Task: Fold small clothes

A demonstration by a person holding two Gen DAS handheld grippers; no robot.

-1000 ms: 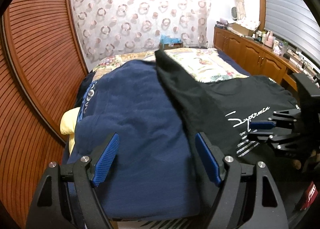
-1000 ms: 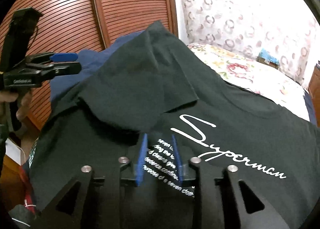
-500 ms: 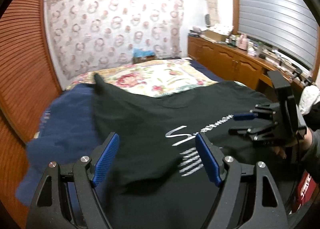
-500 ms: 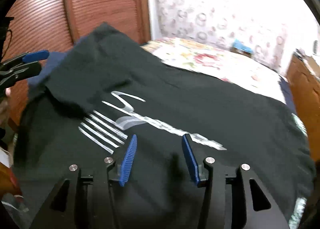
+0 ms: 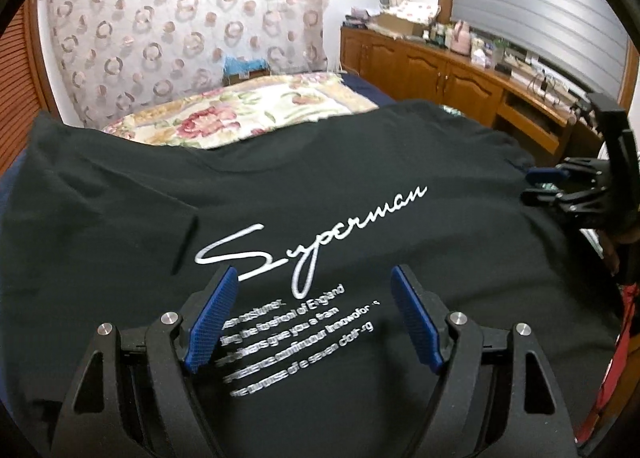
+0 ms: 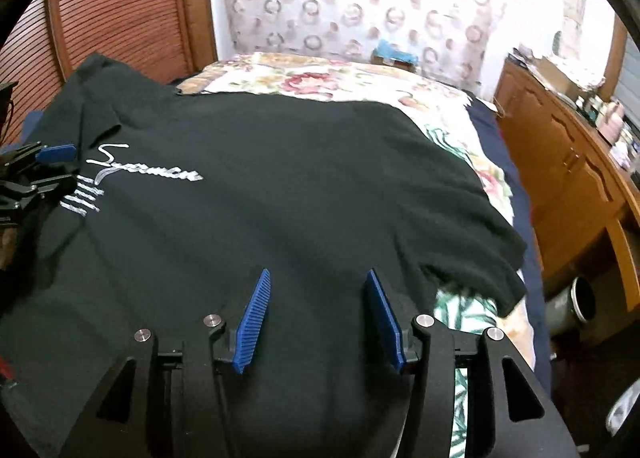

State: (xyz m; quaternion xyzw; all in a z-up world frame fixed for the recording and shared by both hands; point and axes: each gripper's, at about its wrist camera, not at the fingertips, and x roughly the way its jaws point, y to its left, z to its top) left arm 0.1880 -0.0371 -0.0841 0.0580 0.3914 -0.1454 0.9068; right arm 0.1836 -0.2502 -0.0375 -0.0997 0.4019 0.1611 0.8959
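A black T-shirt (image 5: 360,162) with white "Superman" script lies spread flat on the bed, front up. It also fills the right wrist view (image 6: 280,186). Its left sleeve is folded in over the chest (image 5: 100,194). My left gripper (image 5: 312,278) is open and empty, just above the printed text lines. My right gripper (image 6: 316,278) is open and empty above the shirt's lower right part, near the right sleeve (image 6: 480,270). Each gripper shows at the edge of the other's view, the right one (image 5: 552,186) and the left one (image 6: 48,166).
A floral bedspread (image 5: 240,114) lies beyond the shirt. A navy cloth (image 5: 8,186) peeks out at the left. A wooden cabinet (image 5: 460,78) with clutter runs along the right wall. A slatted wooden door (image 6: 120,6) stands left. A metal cylinder (image 6: 576,298) stands by the bed.
The right gripper has opened and let go of the shirt, then swung right. The left gripper swung right from the navy cloth to over the shirt's print. The raised sleeve now lies flat.
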